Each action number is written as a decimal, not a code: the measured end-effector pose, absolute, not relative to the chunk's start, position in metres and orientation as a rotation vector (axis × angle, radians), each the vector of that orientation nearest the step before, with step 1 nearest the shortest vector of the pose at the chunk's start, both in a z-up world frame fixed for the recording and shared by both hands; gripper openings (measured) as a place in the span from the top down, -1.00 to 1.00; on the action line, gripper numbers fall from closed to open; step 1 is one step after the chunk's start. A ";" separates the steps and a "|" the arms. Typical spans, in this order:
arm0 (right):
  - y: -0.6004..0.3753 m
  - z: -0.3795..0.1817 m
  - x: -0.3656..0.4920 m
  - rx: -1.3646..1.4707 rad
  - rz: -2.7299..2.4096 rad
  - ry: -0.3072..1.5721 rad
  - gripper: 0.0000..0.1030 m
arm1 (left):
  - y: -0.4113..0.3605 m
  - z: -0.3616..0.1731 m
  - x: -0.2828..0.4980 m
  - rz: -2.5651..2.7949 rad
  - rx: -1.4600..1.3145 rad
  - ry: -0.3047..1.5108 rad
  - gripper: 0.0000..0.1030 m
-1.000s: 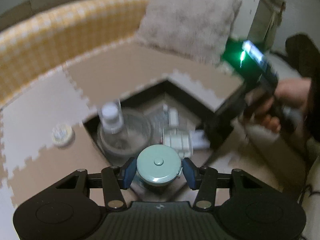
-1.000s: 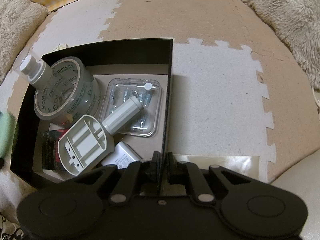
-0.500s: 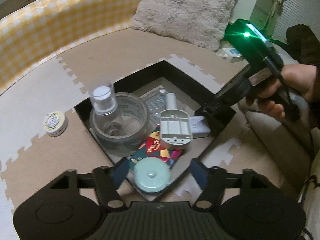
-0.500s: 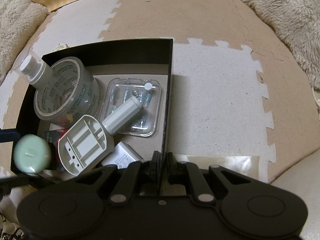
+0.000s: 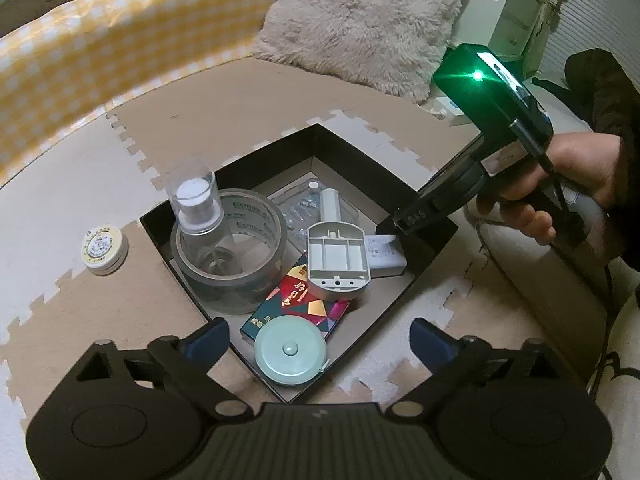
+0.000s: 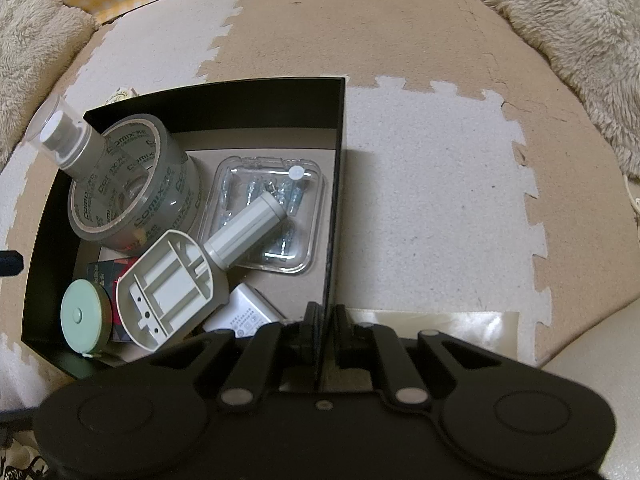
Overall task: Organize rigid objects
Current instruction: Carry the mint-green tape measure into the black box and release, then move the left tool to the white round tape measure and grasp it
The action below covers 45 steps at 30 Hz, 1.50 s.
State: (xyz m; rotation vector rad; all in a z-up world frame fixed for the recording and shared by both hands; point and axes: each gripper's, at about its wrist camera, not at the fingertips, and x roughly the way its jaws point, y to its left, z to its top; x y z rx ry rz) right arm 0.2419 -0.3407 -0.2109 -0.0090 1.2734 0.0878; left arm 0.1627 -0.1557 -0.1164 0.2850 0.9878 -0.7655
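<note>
A black box (image 5: 348,148) sits on the foam mat, holding a tape roll (image 5: 228,248) with a spray bottle (image 5: 196,204) standing in it, a grey plastic holder (image 5: 336,256), a white charger (image 5: 384,254), a colourful card pack (image 5: 304,300) and a clear case (image 6: 264,208). A mint tape measure (image 5: 290,354) lies in the box's near corner. Above it, my left gripper (image 5: 320,340) has its jaws opening, touching nothing. My right gripper (image 6: 326,320) is shut on the box's side wall (image 6: 334,200), and the left wrist view shows this right gripper (image 5: 400,220) too.
A small round tin (image 5: 104,246) lies on the mat left of the box. A fluffy cushion (image 5: 368,20) and a yellow checked bumper (image 5: 100,52) border the far side. A person's hand (image 5: 568,184) holds the right gripper. Bare mat (image 6: 440,184) lies right of the box.
The left jaws spread wide and let go of the mint tape measure, which dropped into the box's near corner. The right gripper stayed on the box wall.
</note>
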 end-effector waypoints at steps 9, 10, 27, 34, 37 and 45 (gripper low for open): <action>-0.341 -0.211 0.242 -0.010 0.088 1.273 0.83 | -0.146 -0.098 0.172 -0.735 0.235 0.942 -1.00; -0.341 -0.211 0.242 -0.009 0.088 1.273 0.83 | -0.144 -0.096 0.174 -0.725 0.225 0.933 -1.00; -0.340 -0.211 0.242 -0.016 0.088 1.273 0.83 | -0.087 -0.096 0.227 -0.475 0.101 0.884 -1.00; -0.339 -0.211 0.241 -0.015 0.090 1.274 0.83 | -0.067 -0.124 0.248 -0.388 0.120 0.871 -1.00; -0.339 -0.211 0.241 -0.012 0.091 1.275 0.83 | -0.064 -0.138 0.255 -0.392 0.142 0.852 -1.00; -0.340 -0.211 0.242 -0.008 0.092 1.276 0.83 | -0.070 -0.161 0.265 -0.424 0.219 0.766 -0.91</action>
